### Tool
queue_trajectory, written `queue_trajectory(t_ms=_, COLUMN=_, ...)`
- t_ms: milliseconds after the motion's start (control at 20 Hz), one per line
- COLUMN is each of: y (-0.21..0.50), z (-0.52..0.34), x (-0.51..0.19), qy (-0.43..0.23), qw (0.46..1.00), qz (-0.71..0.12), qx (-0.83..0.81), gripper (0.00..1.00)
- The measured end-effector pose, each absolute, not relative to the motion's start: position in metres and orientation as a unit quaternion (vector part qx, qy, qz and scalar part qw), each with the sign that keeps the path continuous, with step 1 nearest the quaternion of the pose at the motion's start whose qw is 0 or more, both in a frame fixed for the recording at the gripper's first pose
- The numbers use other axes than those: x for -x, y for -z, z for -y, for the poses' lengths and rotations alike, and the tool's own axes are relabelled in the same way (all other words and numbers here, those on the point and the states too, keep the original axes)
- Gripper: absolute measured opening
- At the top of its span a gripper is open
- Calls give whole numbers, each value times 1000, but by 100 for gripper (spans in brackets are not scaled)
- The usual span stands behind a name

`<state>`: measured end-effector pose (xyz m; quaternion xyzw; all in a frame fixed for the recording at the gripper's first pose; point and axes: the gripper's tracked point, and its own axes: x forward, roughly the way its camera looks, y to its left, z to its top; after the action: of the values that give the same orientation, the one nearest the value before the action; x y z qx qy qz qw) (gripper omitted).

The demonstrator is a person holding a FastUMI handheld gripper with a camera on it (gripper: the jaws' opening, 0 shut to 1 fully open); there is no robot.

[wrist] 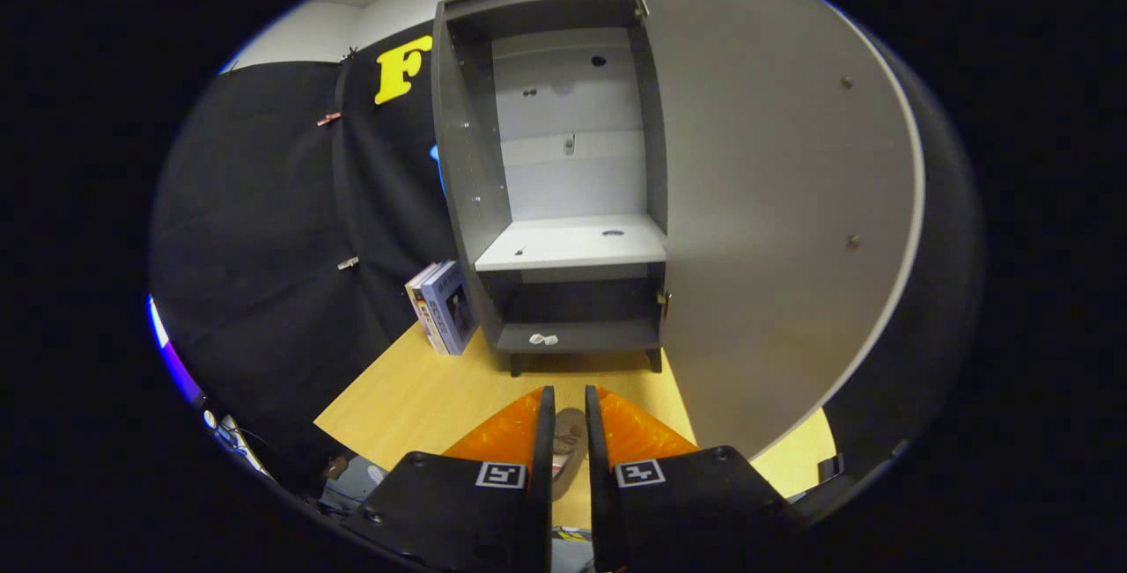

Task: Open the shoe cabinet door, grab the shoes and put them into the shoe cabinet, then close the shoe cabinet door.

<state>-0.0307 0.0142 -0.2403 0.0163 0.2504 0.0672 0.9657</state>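
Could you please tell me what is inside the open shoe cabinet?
The cabinet holds a bare pale shelf and small white bits on its bottom board. The shoe sits clamped in the gripper jaws.

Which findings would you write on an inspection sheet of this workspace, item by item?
Surface: light wooden table, cabinet standing at its far side.
Job's things: shoe cabinet with door swung wide open; shelf bare except small white bits on the bottom board. Brown shoe between the fingers.
Clutter: books leaning beside the cabinet.
Gripper: gripper nearly closed, its orange fingers on both sides of the shoe; whether both press on it cannot be told.
Cables: some near the table's near corner, unclear.
Surroundings: black cloth wall, white wall above.
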Motion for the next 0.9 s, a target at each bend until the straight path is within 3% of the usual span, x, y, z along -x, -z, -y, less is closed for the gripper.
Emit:
queue_trajectory(t_ms=550, y=438, z=-78, x=10, qy=-11, qw=899, qz=-437, qx=-39, gripper=22)
queue_trajectory(t_ms=900, y=535, z=-76, x=8, qy=21, qw=869, qz=-491, qx=-61, gripper=22)
